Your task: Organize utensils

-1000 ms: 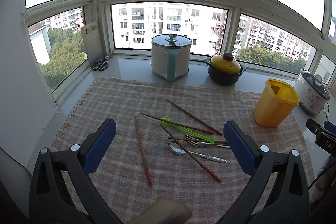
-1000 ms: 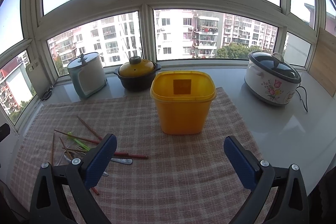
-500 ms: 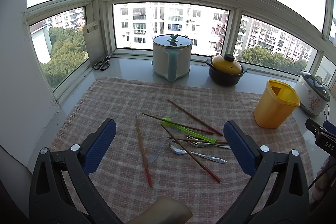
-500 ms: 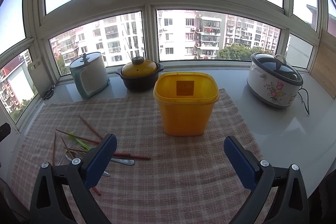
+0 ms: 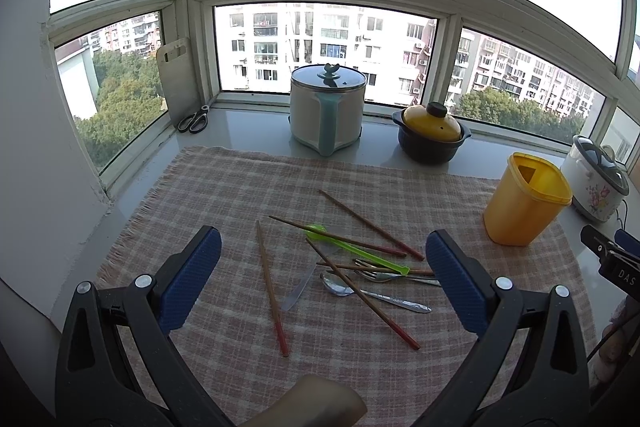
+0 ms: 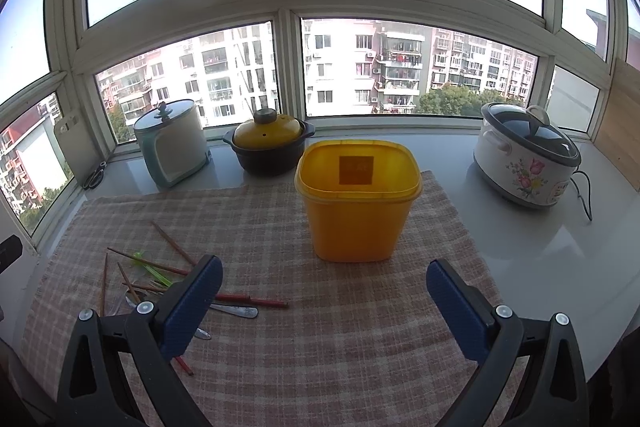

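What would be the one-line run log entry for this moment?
phase: pre-grasp | left gripper: open, empty | right gripper: open, empty | utensils: scattered on cloth | yellow container: upright, nothing seen inside

My left gripper hangs over the utensil pile on the cloth; my right gripper faces the container, right of the pile, with pots behind along the sill
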